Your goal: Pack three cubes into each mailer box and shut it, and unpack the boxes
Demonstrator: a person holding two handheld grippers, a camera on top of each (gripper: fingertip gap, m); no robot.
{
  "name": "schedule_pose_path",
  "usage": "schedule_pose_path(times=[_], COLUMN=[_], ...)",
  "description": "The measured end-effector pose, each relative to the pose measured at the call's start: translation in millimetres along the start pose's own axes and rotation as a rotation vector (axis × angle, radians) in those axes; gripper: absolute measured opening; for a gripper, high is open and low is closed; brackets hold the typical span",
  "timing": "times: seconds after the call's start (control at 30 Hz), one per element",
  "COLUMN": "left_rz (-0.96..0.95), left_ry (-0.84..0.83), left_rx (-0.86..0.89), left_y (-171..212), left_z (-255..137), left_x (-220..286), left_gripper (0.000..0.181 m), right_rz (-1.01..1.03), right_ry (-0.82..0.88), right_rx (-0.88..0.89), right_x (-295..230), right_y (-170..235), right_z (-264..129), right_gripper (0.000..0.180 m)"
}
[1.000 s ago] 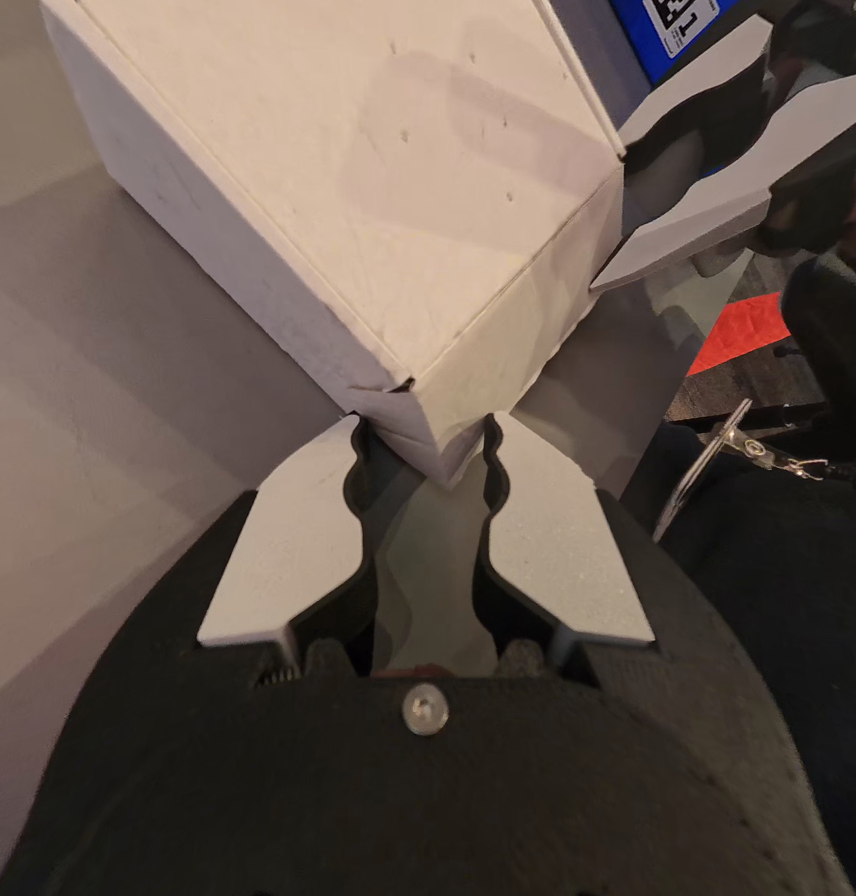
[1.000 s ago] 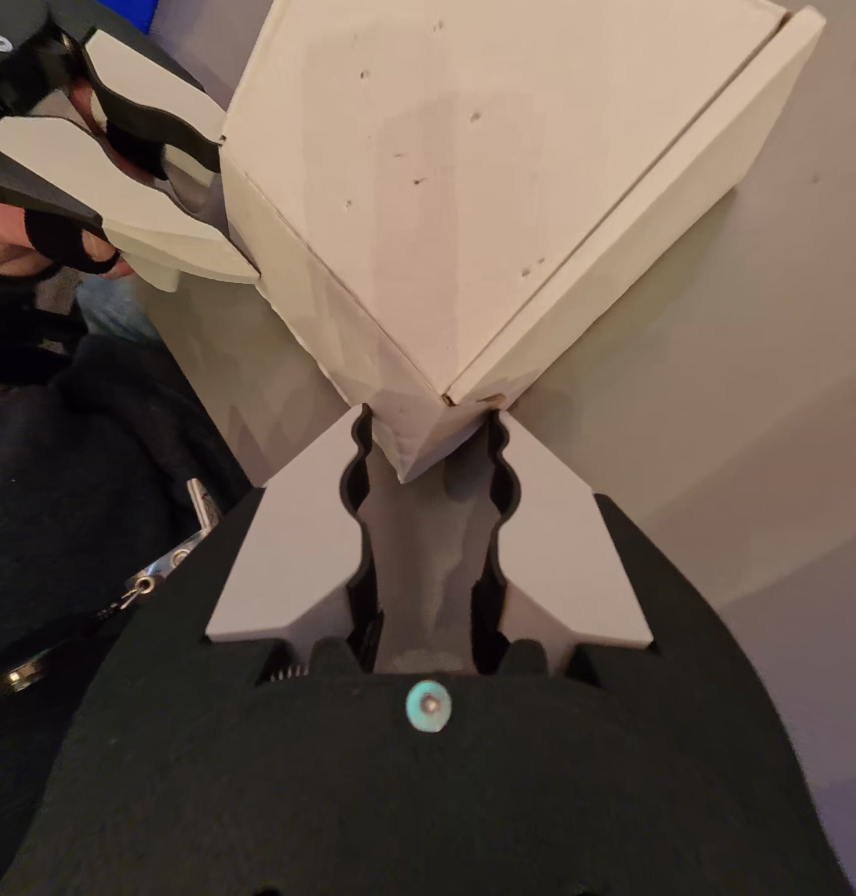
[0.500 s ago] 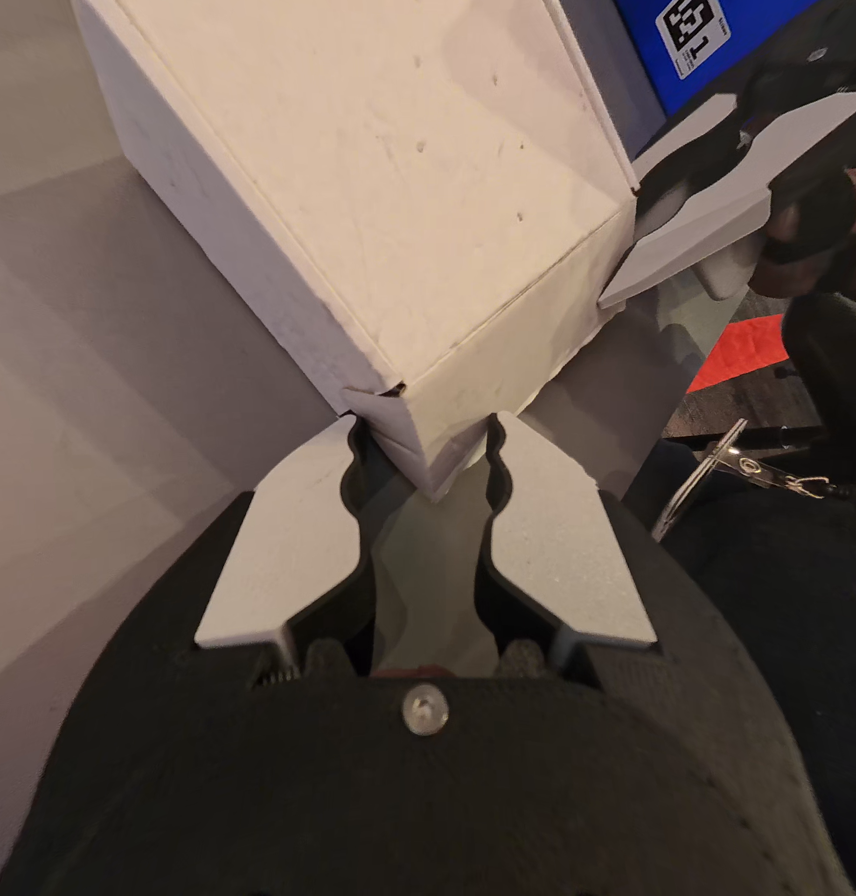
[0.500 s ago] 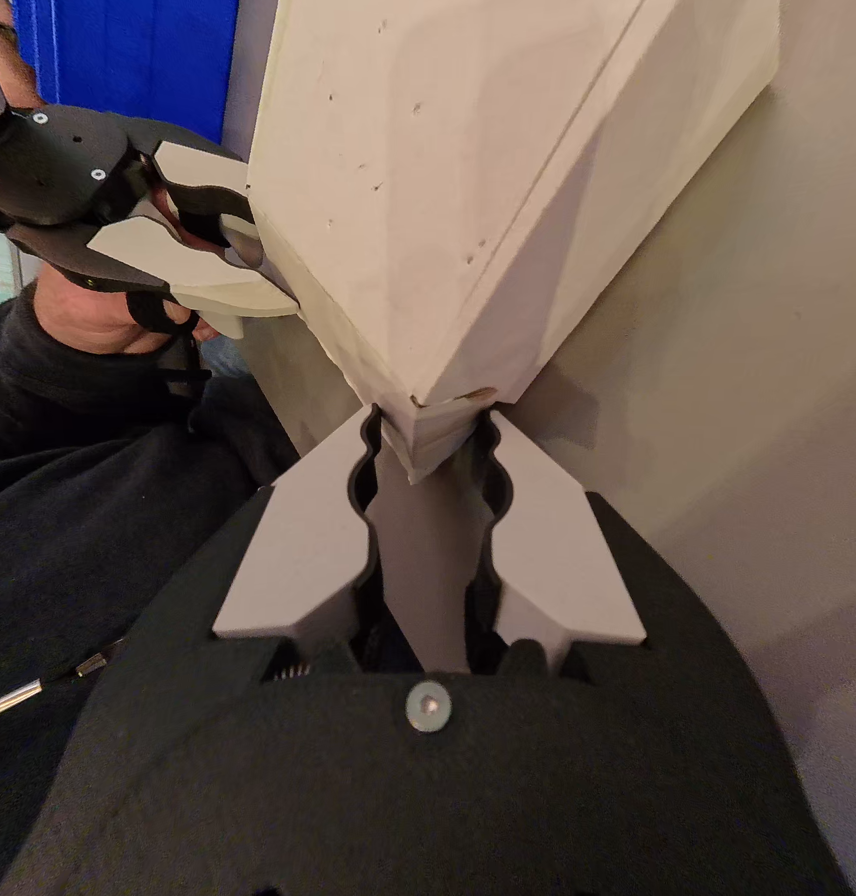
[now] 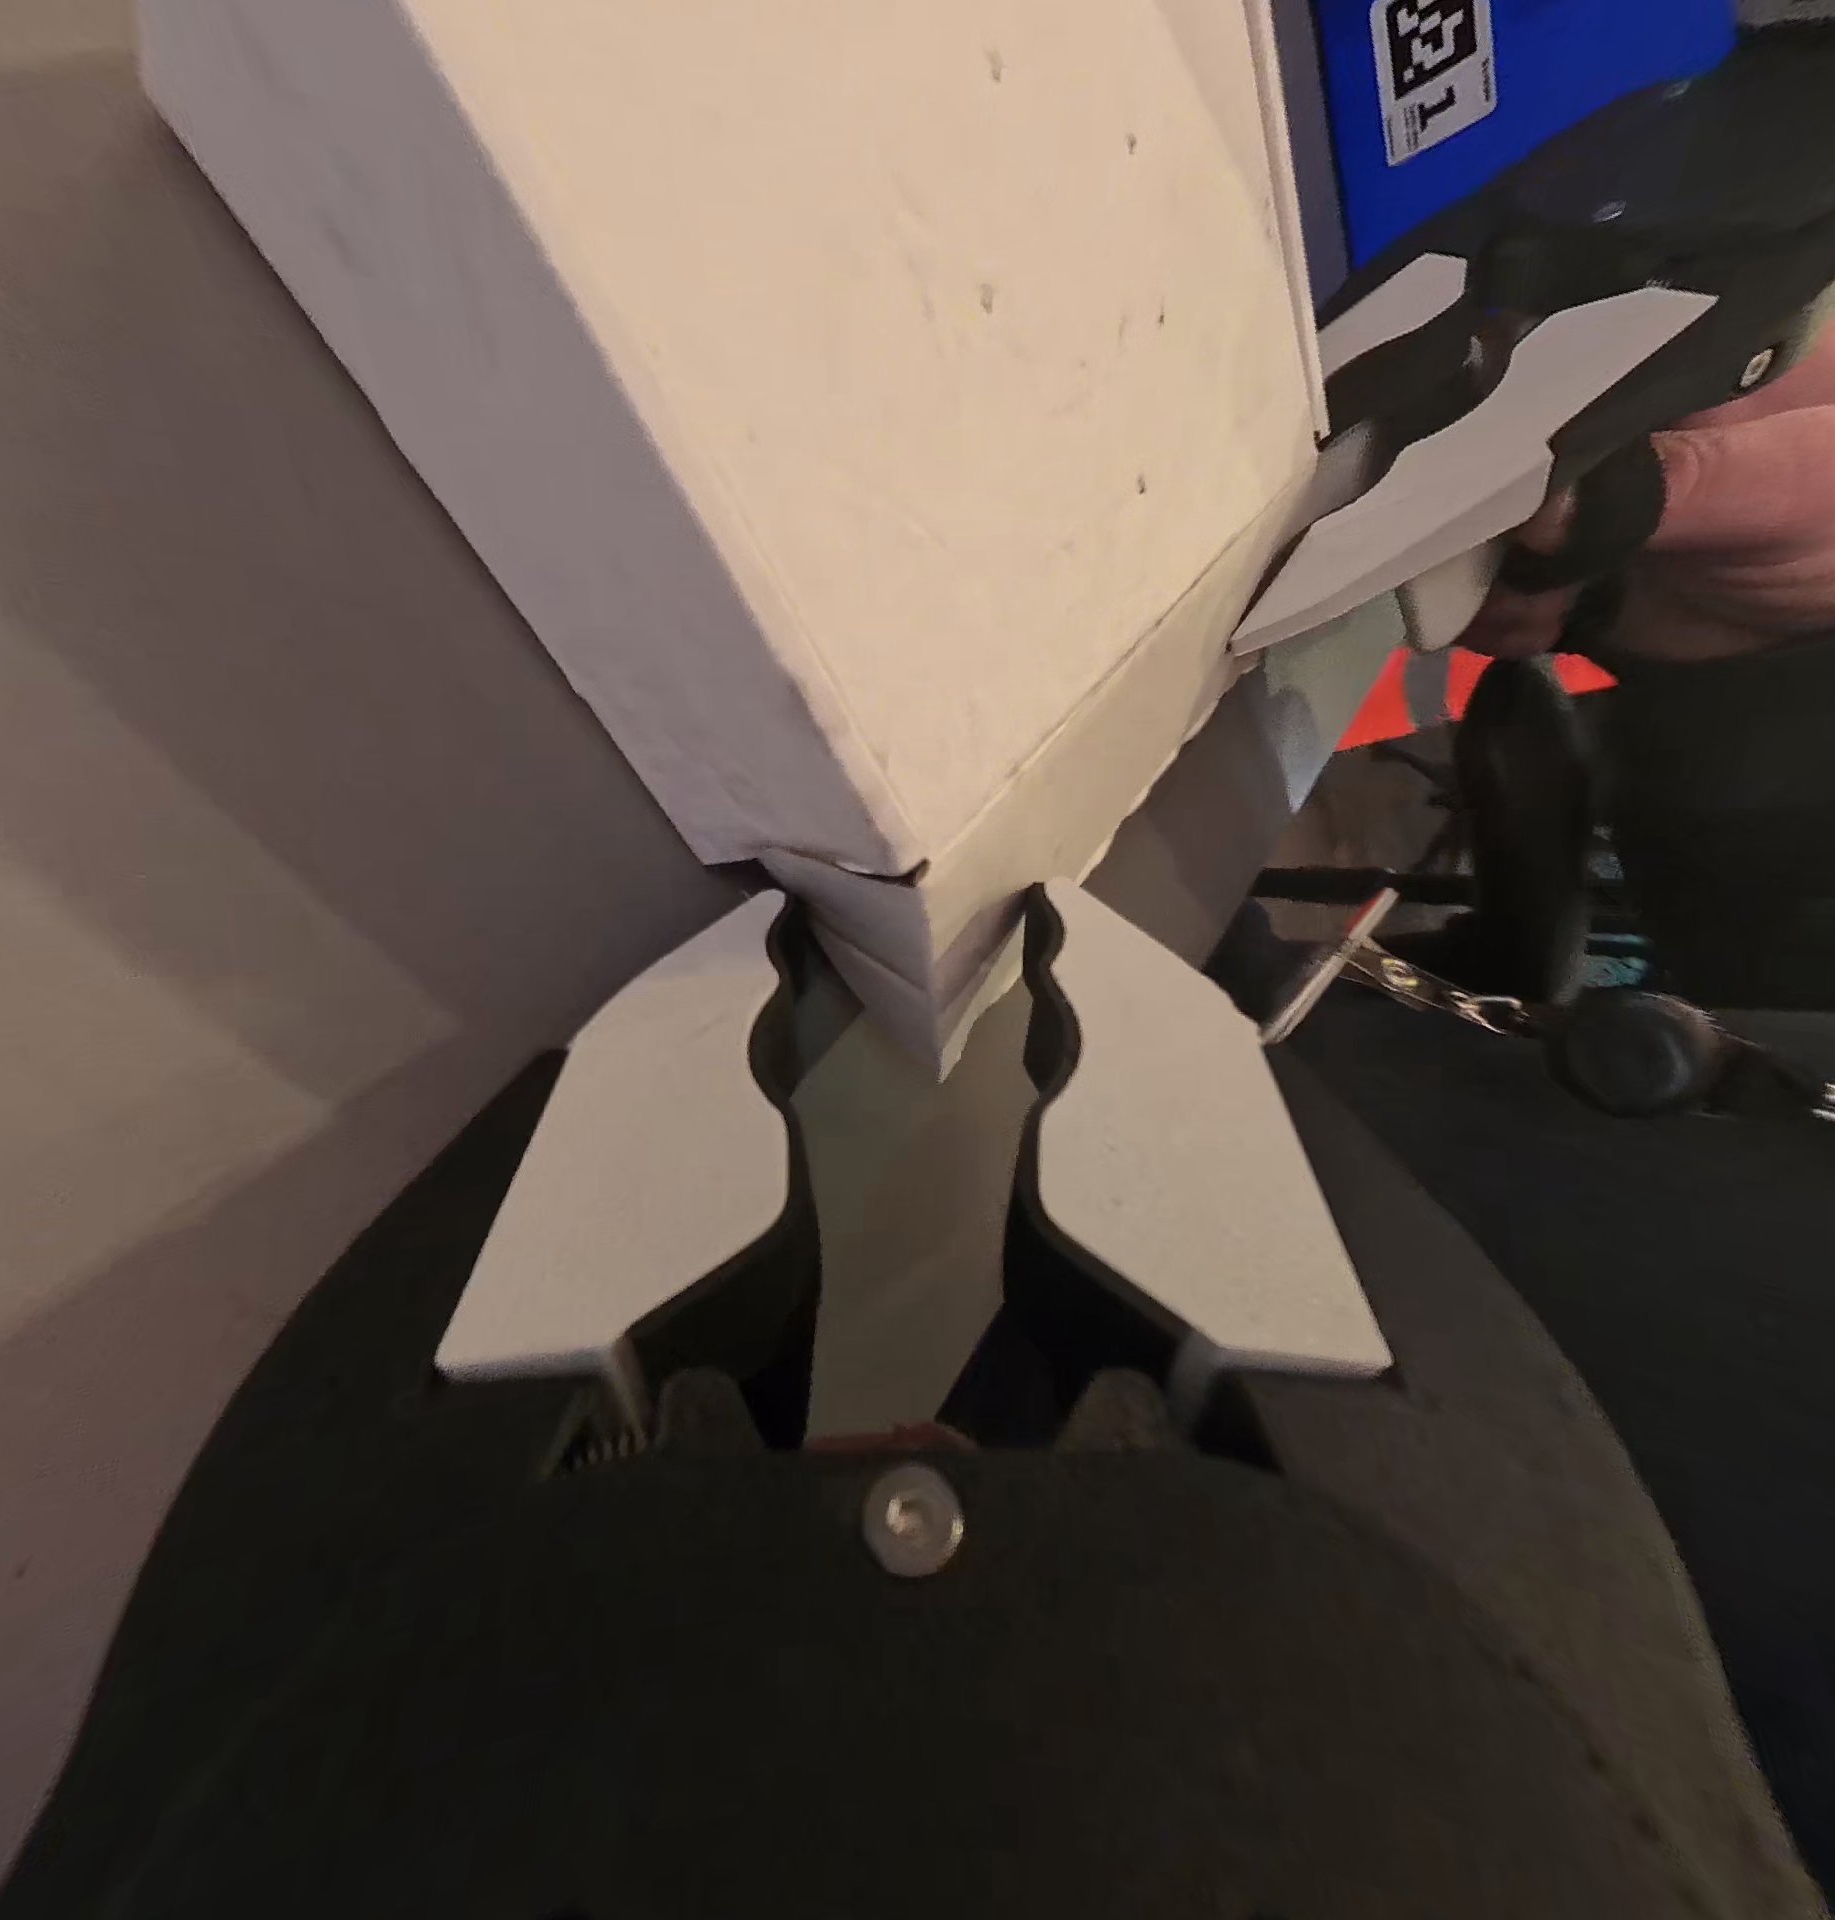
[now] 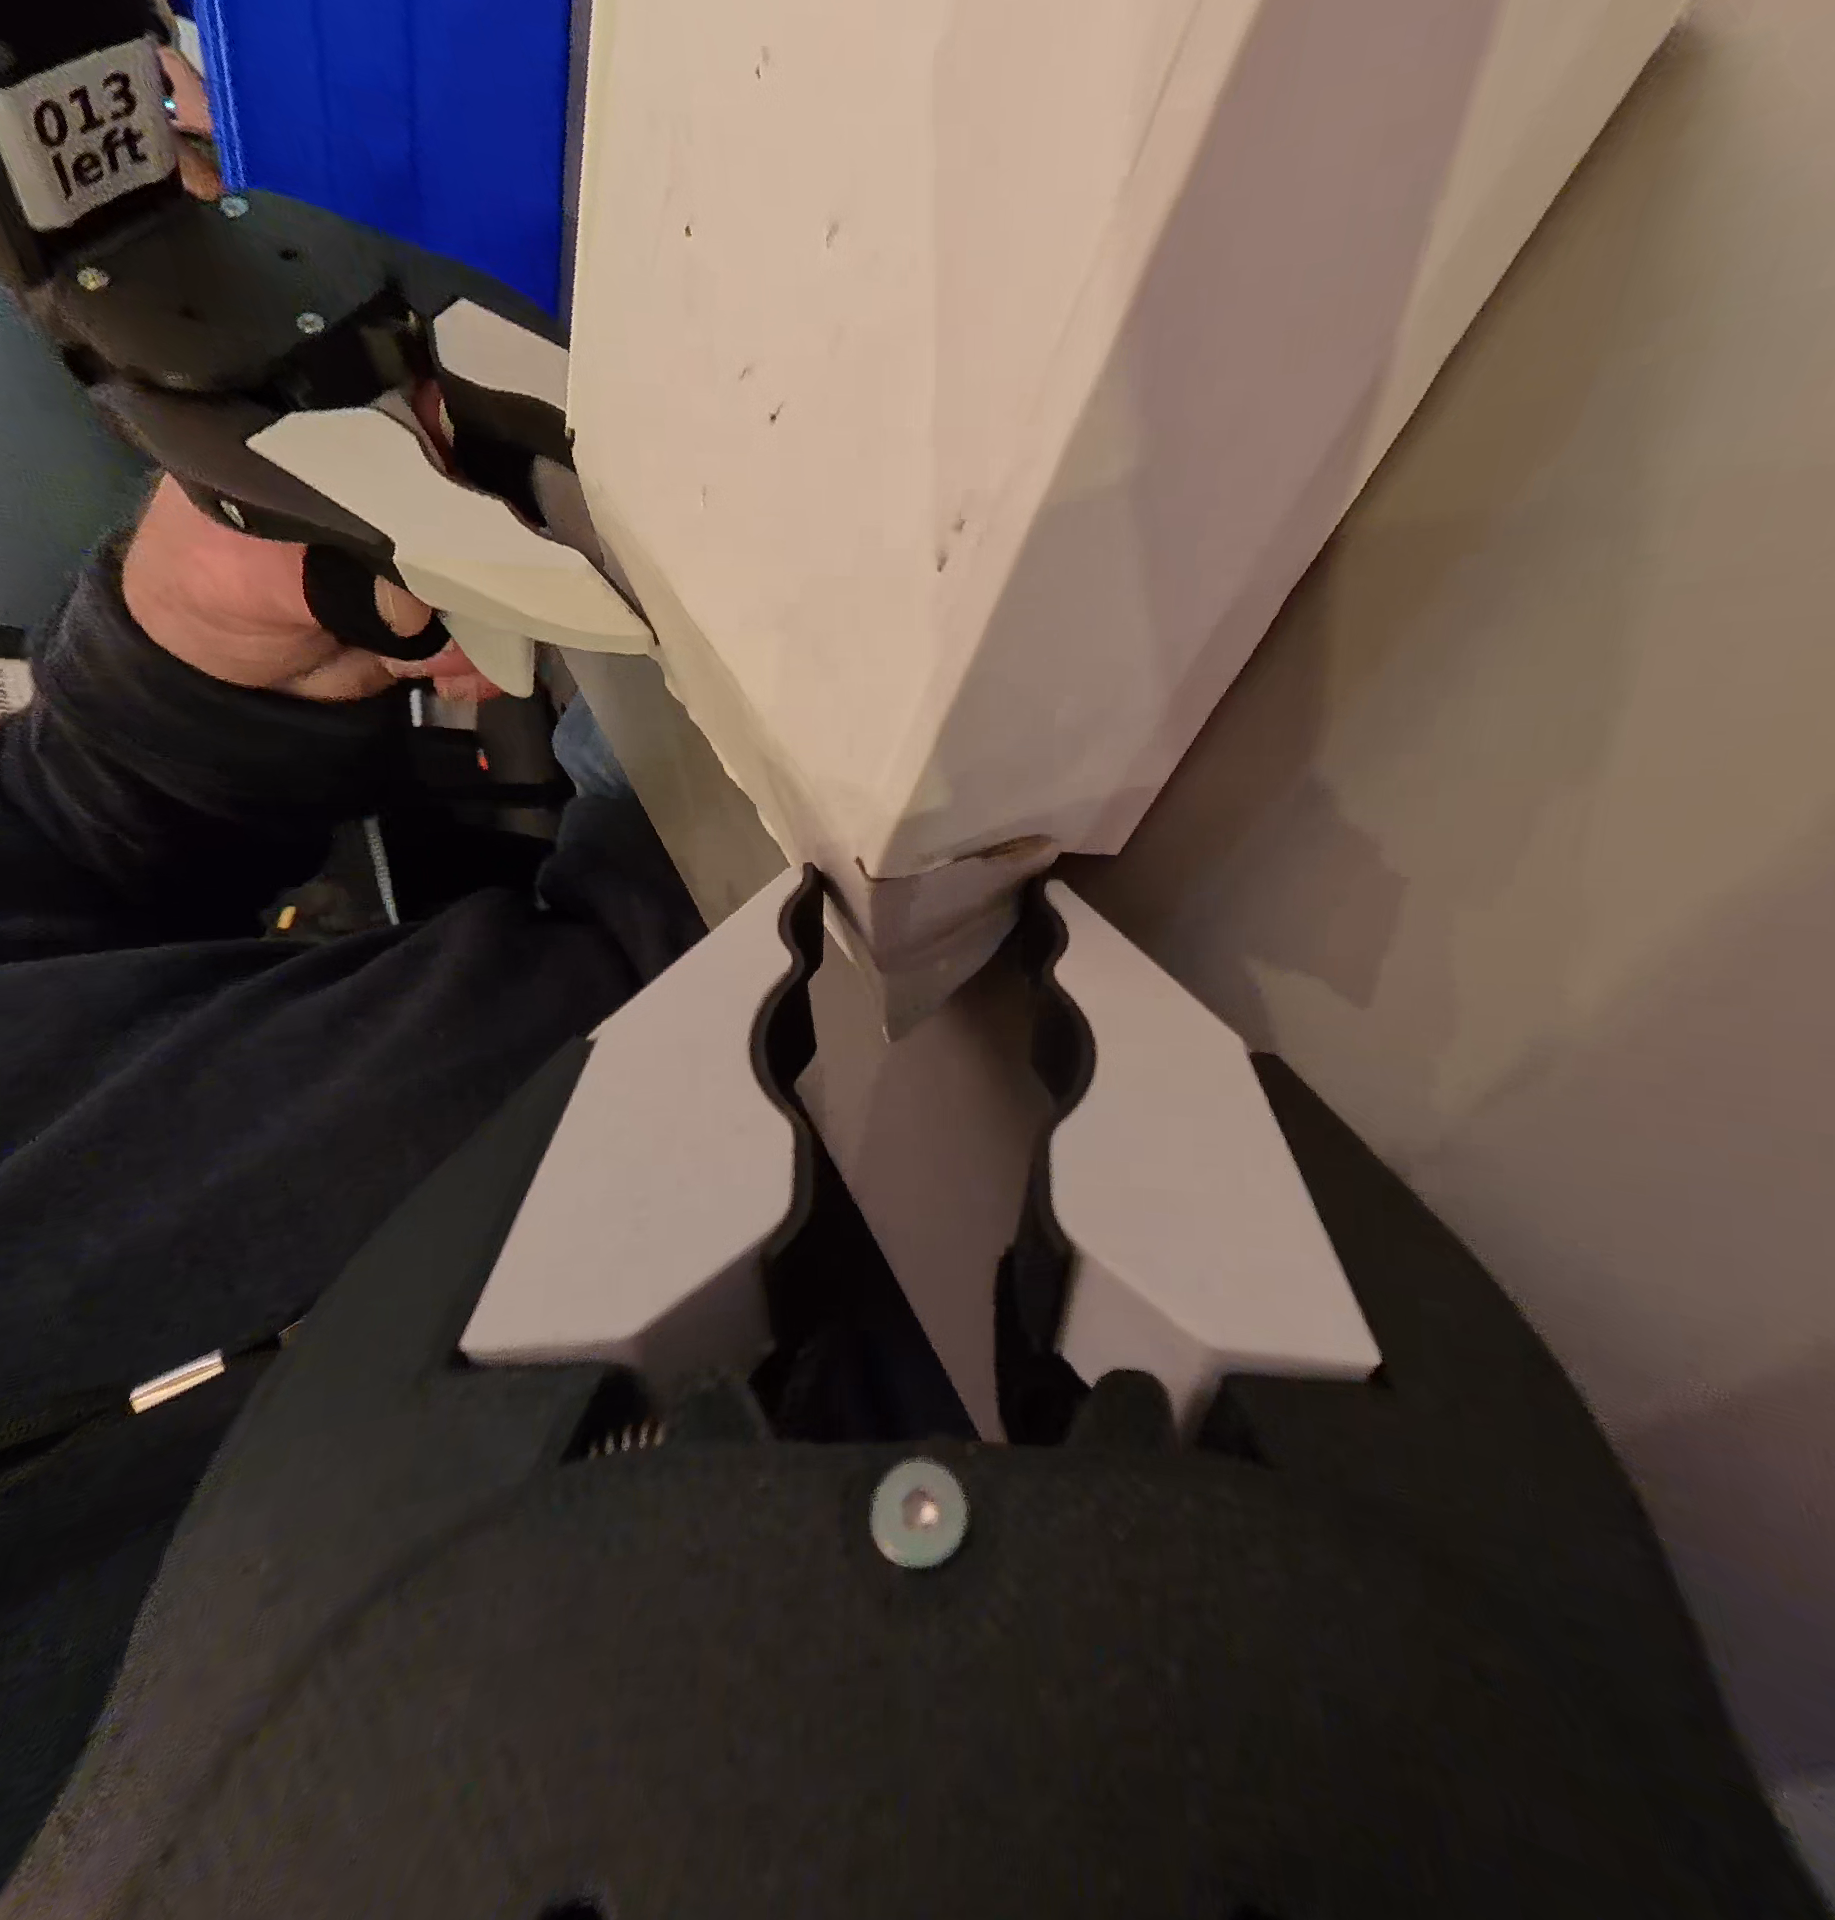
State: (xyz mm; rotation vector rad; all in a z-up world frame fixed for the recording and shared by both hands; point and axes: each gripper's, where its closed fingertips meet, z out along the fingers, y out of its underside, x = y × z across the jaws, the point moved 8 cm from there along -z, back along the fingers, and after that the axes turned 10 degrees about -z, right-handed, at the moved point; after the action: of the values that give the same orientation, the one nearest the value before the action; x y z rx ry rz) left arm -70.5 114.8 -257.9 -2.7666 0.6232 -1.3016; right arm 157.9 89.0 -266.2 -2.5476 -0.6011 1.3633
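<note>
A white mailer box [image 5: 840,416] with its lid shut stands tilted steeply on the grey table [image 5: 165,987]. My left gripper [image 5: 908,920] is shut on its near corner, which sits between the fingertips. In the right wrist view my right gripper [image 6: 923,899] is shut on the other near corner of the same box [image 6: 944,364]. Each gripper also shows in the other's view, the right gripper [image 5: 1412,499] at the box's right corner and the left gripper [image 6: 497,509] at its left corner. No cubes are in view.
A blue panel [image 5: 1515,125] with a white tag stands behind the box and also shows in the right wrist view [image 6: 393,135]. The person's hand [image 6: 238,603] and dark clothing [image 6: 217,1039] are close. Red tape [image 5: 1515,686] lies on the floor past the table edge.
The box has tipped up much steeper, its near edge raised by both grippers. Both grippers kept their hold on the corners and rose with it.
</note>
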Motion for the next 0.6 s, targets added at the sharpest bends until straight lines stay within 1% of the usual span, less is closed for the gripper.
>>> schedule_pose_path(times=[0.13, 0.23, 0.27, 0.3, 0.33, 0.37, 0.43, 0.5, 0.6], left_rz=[-0.026, -0.05, -0.062, -0.087, -0.096, -0.059, -0.036, 0.019, 0.047], left_ry=[0.023, 0.049, 0.087, 0.169, 0.156, 0.113, 0.097, 0.06, 0.065], left_rx=[-0.064, -0.067, -0.071, -0.074, -0.083, -0.084, -0.063, -0.076, -0.096], left_y=[-6.9, -12.8, -13.6, -13.6, -12.7, -13.1, -17.0, -14.8, -7.6], left_z=[-1.2, -2.9, -3.0, -1.9, 0.7, 1.4, -2.5, -1.5, 1.3], left_x=[-1.6, -4.4, -4.0, 0.1, -0.2, -1.6, -1.7, -0.5, 2.4], left_gripper=[0.039, 0.04, 0.036, 0.024, 0.025, 0.028, 0.036, 0.038, 0.043], right_rz=[0.031, 0.057, 0.071, 0.083, 0.077, 0.063, 0.029, -0.005, -0.032], right_ry=[-0.049, -0.093, -0.118, -0.145, -0.13, -0.111, -0.067, -0.03, -0.009], right_rx=[-0.02, 0.009, 0.021, 0.03, 0.023, 0.031, 0.037, 0.043, 0.036], right_x=[2.0, 1.0, 0.4, -1.2, -0.9, -1.6, -2.9, -4.0, -5.4], right_y=[-0.9, -1.5, -0.6, 0.4, 1.2, 0.1, -2.5, -4.5, -3.7], right_z=[1.1, 2.8, 4.7, 7.8, 10.3, 10.9, 10.0, 8.1, 6.2], right_gripper=[0.036, 0.035, 0.035, 0.034, 0.033, 0.034, 0.036, 0.037, 0.038])
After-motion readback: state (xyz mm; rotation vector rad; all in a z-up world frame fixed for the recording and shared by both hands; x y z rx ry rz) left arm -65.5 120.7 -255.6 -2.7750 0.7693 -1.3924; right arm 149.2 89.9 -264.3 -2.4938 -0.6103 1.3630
